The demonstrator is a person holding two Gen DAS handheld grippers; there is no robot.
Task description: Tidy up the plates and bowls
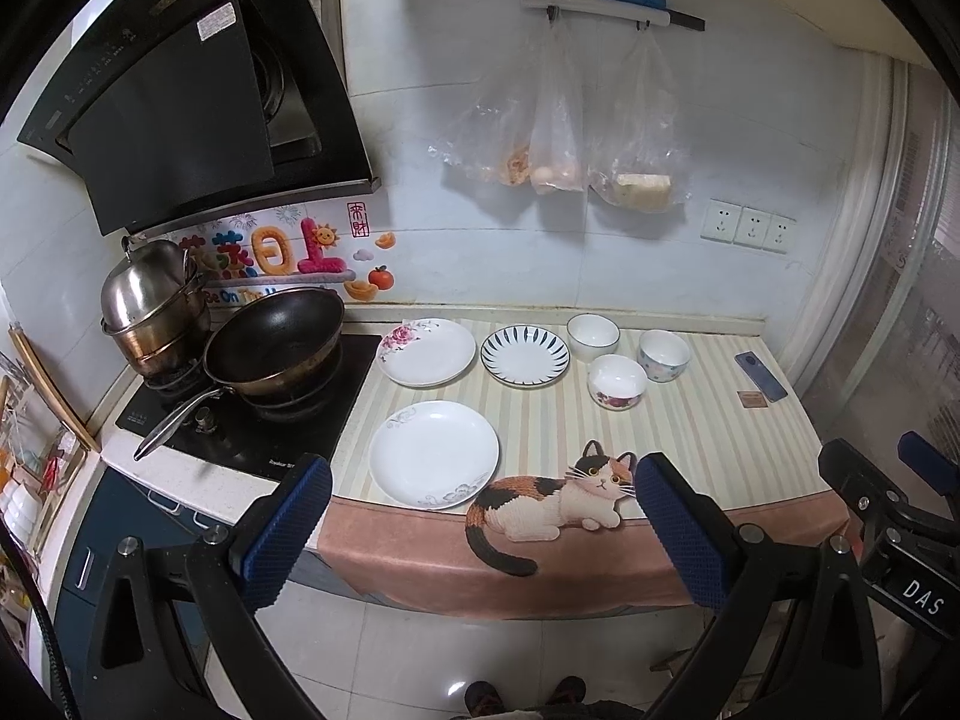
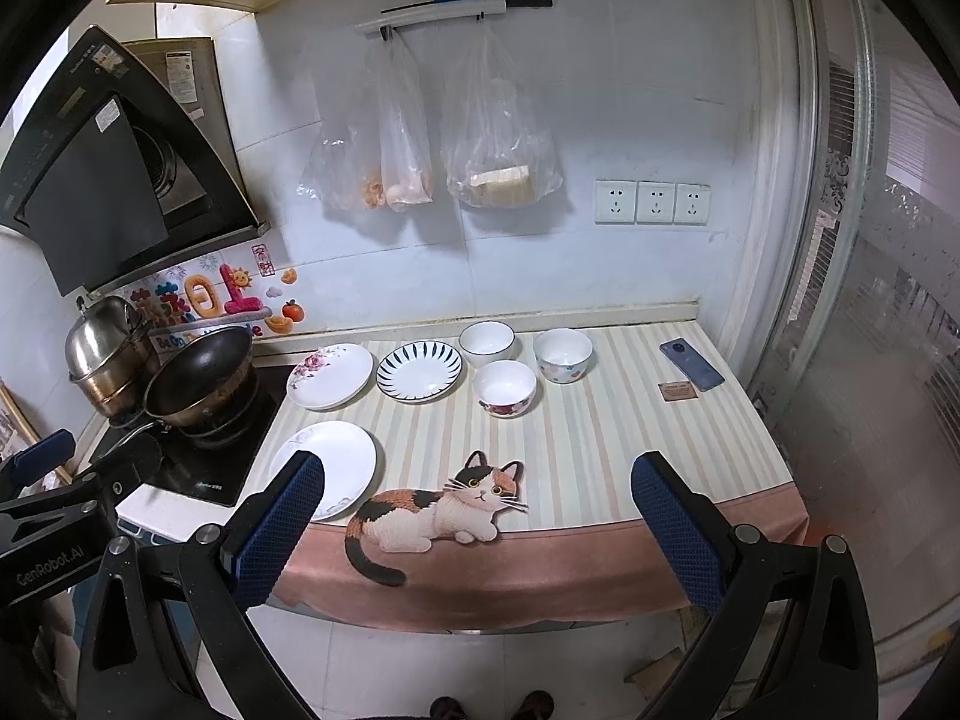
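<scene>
Three plates lie on the striped counter mat: a plain white plate point(image 1: 434, 454) point(image 2: 327, 468) at the front left, a rose-patterned plate point(image 1: 427, 351) point(image 2: 330, 375) behind it, and a blue-striped plate point(image 1: 524, 355) point(image 2: 419, 370) to its right. Three bowls stand further right: a blue-rimmed bowl point(image 1: 593, 336) point(image 2: 486, 342), a red-flowered bowl point(image 1: 617, 381) point(image 2: 504, 387) and a pastel-flowered bowl point(image 1: 663, 355) point(image 2: 562, 354). My left gripper point(image 1: 483, 525) and right gripper point(image 2: 477, 531) both hover open in front of the counter edge, holding nothing.
A black wok point(image 1: 273, 345) and a steel steamer pot point(image 1: 150, 306) sit on the stove at left under a range hood point(image 1: 180, 108). A phone point(image 1: 761, 375) and a small card point(image 1: 752, 399) lie at the mat's right. Plastic bags point(image 1: 558, 138) hang on the wall.
</scene>
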